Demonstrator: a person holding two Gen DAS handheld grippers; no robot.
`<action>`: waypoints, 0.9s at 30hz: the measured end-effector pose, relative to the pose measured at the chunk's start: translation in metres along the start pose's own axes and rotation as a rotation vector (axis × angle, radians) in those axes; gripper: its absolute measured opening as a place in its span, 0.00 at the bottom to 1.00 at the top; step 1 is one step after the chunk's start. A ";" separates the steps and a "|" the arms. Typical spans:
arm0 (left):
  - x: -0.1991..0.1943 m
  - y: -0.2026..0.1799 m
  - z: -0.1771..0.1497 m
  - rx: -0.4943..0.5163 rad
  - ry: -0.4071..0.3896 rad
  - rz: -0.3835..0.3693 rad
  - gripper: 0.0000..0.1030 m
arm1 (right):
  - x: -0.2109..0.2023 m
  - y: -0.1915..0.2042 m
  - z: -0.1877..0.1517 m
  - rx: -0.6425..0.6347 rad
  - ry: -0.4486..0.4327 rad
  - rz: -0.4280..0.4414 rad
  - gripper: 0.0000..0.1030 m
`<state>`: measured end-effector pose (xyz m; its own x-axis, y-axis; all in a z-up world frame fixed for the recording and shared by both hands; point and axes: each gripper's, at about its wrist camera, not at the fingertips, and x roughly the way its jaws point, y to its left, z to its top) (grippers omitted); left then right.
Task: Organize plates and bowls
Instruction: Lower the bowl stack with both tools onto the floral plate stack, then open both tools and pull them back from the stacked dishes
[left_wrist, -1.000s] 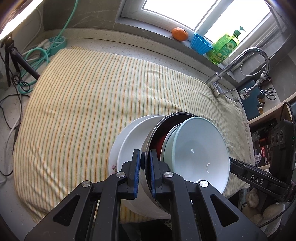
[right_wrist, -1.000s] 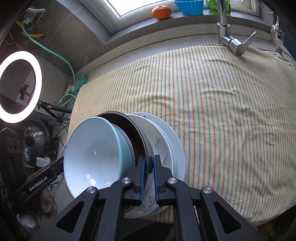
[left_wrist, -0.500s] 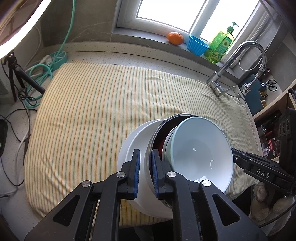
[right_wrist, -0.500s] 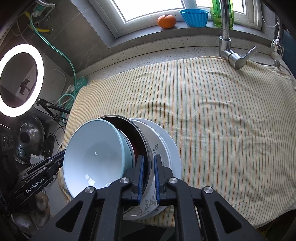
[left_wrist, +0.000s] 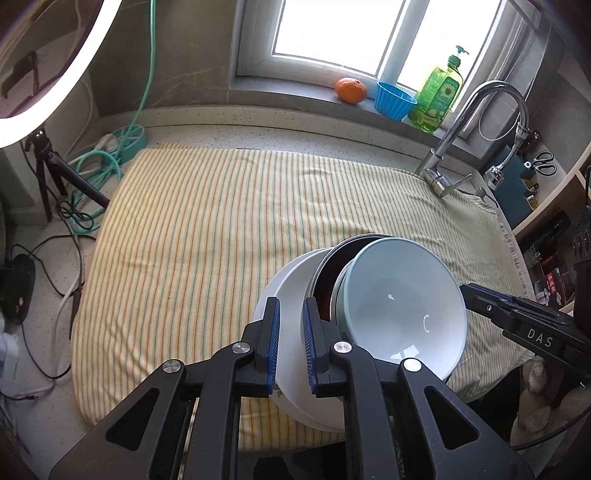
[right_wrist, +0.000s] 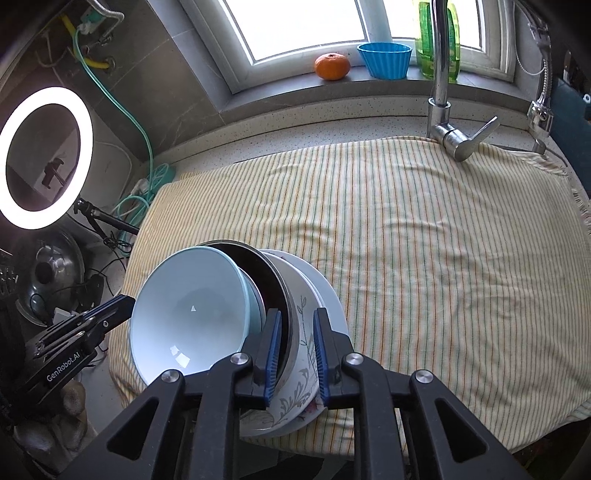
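Note:
A nested stack of dishes stands at the near edge of the striped cloth: a pale blue bowl (left_wrist: 402, 299) on top, a dark metal-rimmed bowl (left_wrist: 327, 266) under it, then a white bowl (left_wrist: 291, 295) on a white plate. In the right wrist view the pale blue bowl (right_wrist: 192, 314) sits in the dark bowl (right_wrist: 258, 273), inside a floral white bowl (right_wrist: 301, 317) on the white plate (right_wrist: 328, 291). My left gripper (left_wrist: 290, 332) is open, its jaws astride the stack's rim. My right gripper (right_wrist: 293, 347) is open, its jaws on either side of the floral bowl's wall.
The yellow striped cloth (left_wrist: 221, 229) covers the counter. A faucet (right_wrist: 443, 92) stands at the back right. An orange (right_wrist: 331, 66), a blue cup (right_wrist: 388, 61) and a green soap bottle (left_wrist: 441, 96) sit on the windowsill. A ring light (right_wrist: 44, 158), tripod and cables stand left.
Both grippers have opened: their jaws were pinched on the stack's rims and now stand apart. Both cameras have drawn back and tilted up, showing more window.

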<state>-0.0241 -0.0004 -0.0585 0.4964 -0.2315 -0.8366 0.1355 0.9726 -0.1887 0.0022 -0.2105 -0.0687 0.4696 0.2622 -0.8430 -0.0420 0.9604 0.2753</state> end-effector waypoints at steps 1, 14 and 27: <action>-0.001 0.000 0.000 -0.001 -0.001 -0.001 0.11 | -0.001 -0.001 0.000 0.003 -0.004 0.001 0.16; -0.022 -0.003 -0.007 0.019 -0.046 0.011 0.11 | -0.022 0.002 -0.009 0.008 -0.068 -0.021 0.16; -0.050 -0.015 -0.017 0.073 -0.091 -0.002 0.46 | -0.052 0.009 -0.026 -0.033 -0.177 -0.067 0.54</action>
<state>-0.0654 -0.0033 -0.0226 0.5713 -0.2380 -0.7855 0.1976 0.9688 -0.1498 -0.0454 -0.2127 -0.0347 0.6198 0.1797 -0.7639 -0.0327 0.9785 0.2036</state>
